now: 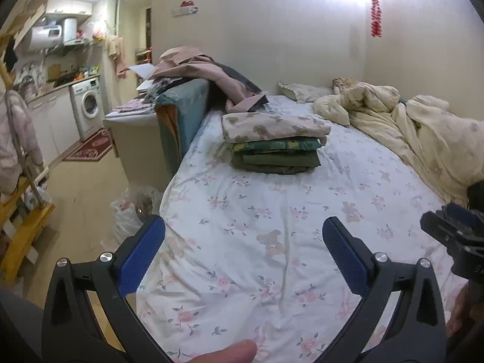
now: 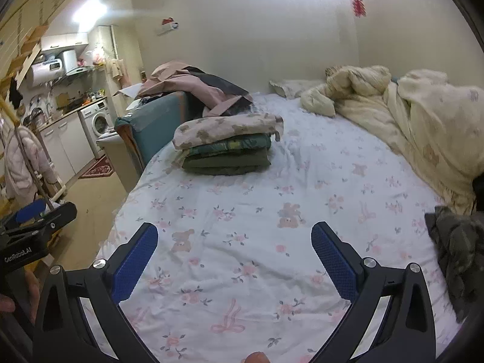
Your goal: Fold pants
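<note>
Folded pants stack point(image 2: 227, 148) well beyond spread, empty right claw point(image 2: 234, 257).

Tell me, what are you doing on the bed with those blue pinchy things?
A person is folding pants on the bed. They hold the left gripper and right gripper above the flowery sheet, both open and holding nothing. A stack of folded clothes already sits farther up the bed. A crumpled dark garment, maybe the next pants, lies at the right edge, untouched.
</note>
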